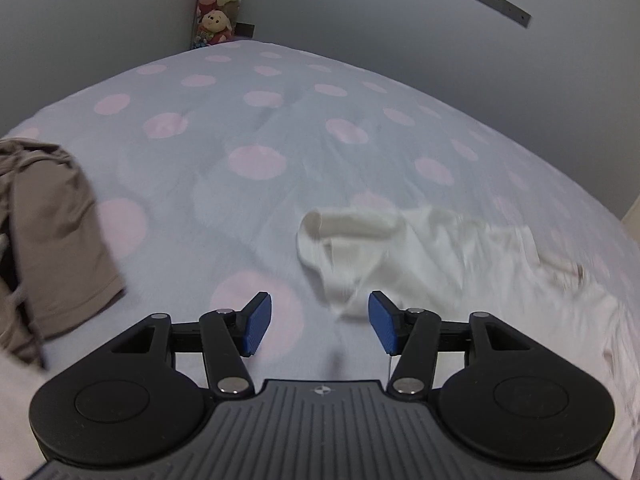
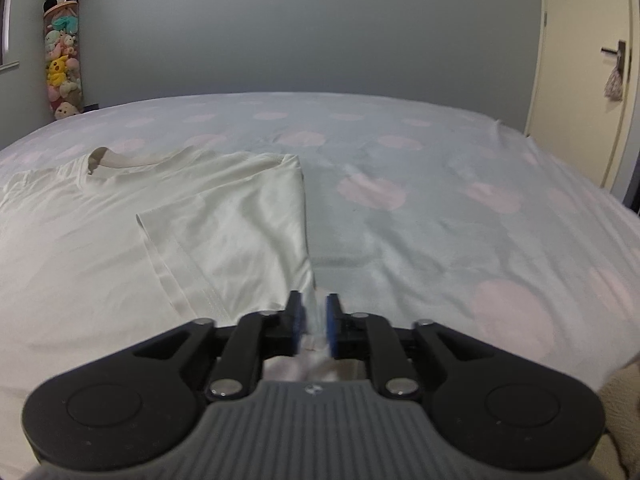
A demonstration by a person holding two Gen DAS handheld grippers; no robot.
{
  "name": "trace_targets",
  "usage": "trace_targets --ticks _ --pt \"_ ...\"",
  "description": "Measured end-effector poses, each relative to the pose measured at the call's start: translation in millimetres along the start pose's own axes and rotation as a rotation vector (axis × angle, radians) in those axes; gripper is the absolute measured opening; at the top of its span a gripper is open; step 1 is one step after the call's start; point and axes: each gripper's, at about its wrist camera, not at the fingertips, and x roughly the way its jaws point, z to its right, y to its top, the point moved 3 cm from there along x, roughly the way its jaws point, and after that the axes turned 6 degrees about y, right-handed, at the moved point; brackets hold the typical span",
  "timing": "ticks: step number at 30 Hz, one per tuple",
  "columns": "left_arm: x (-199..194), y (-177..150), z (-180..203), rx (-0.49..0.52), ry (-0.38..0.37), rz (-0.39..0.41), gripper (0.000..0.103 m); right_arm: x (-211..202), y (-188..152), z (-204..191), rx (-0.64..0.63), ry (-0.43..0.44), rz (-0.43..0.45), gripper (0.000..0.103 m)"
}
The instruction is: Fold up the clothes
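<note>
A white T-shirt (image 2: 180, 208) lies flat on the bed in the right wrist view, its right sleeve folded inward and its collar (image 2: 120, 160) towards the far wall. My right gripper (image 2: 316, 320) sits at the shirt's folded right edge. Its jaws stand a narrow gap apart, and a strip of white cloth runs between the blue pads (image 2: 295, 320) without being squeezed. In the left wrist view the same T-shirt (image 1: 420, 256) shows blurred, with a sleeve opening nearest. My left gripper (image 1: 320, 320) is open and empty, its right pad at the sleeve's near edge.
The bed sheet (image 2: 440, 208) is pale blue with pink dots. A brown garment (image 1: 52, 232) lies crumpled at the left of the left wrist view. A column of plush toys (image 2: 64, 52) stands in the far corner, and a cream door (image 2: 592, 80) is at the right.
</note>
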Motion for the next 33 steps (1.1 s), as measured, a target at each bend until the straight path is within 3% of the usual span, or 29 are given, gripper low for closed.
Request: trace_targets --ticks 1,4,10,11,13,14,15,20,24,27,33 --pt "8.9 4.4 1.5 -0.015 -0.001 -0.005 0.055 -1.3 -1.5 0.7 -0.002 -0.012 0.008 0.031" --pt "35.6 17.6 6.1 -0.061 -0.004 -0.019 0.056 -1.7 -5.9 7.2 0.023 0.006 0.011 0.031" --pt "78.5 30.1 11.9 -0.096 0.079 -0.036 0.056 -2.6 -11.0 17.7 0.048 0.051 0.011 0.031" --pt "81.8 31.9 12.5 -0.101 0.083 -0.032 0.052 -2.5 -11.8 18.8 0.048 0.06 0.011 0.031" --pt "85.2 36.3 15.2 -0.106 0.077 -0.026 0.031 -1.4 -11.8 22.5 0.066 0.076 0.006 0.031" --pt "85.6 39.0 17.7 -0.102 0.067 -0.029 0.013 -0.8 -11.1 24.0 0.077 0.082 0.002 0.032" --pt "83.8 42.3 21.2 -0.091 0.059 -0.023 0.007 -0.8 -10.1 25.3 0.086 0.087 0.0 0.032" --pt "54.8 71.1 55.2 0.016 0.021 0.025 0.006 -3.2 -6.9 27.0 0.1 0.103 -0.017 0.032" --pt "23.2 87.8 100.7 0.174 -0.043 0.047 0.006 -6.9 -4.2 32.1 0.139 0.116 -0.019 0.032" --pt "10.4 83.1 137.1 0.288 -0.067 0.026 0.006 -10.8 -1.9 37.7 0.185 0.125 -0.011 0.032" --pt "18.9 48.2 193.3 0.385 -0.14 -0.065 0.006 -23.7 7.4 40.5 0.215 0.144 0.035 0.032"
